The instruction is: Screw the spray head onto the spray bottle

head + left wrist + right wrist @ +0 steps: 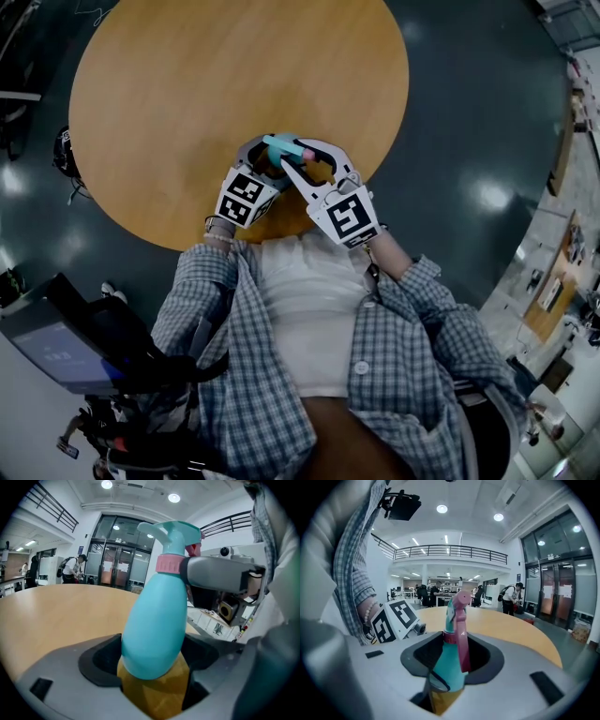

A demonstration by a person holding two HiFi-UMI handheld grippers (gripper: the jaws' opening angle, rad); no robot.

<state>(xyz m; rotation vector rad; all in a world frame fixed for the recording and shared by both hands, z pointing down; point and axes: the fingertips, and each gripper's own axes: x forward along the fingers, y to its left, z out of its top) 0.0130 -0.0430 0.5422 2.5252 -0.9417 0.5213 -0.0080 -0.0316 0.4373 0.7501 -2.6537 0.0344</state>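
- Gripping the teal spray bottle (157,634) round its wide lower body, the left gripper (152,665) has its jaws closed against both sides. The rounded base points back toward that gripper's camera, and the neck leans up and away.
- The right gripper (452,660) stands about half closed, clamped on the pink collar (449,637) of the spray head (457,604). In the left gripper view, one of its gray jaws lies flat against that collar.
- The spray head sits on top of the bottle's neck with the collar at the joint. Its pink trigger (464,639) hangs down along the neck on the side facing the right gripper's camera. How far the collar is threaded down cannot be told.
- The sides of the bottle that show are plain teal.
- The left gripper's marker cube (396,618) carries black-and-white square patterns.
- In the head view the two grippers meet just in front of the person's plaid shirt (403,347). They hold the bottle in the air over the near edge of the round wooden table (187,75), clear of its top.
- Far behind, glass doors (117,564) bear paper sheets whose print is too small to read. A person with a backpack (70,569) stands beside them, and a balcony railing (450,551) runs across the hall.
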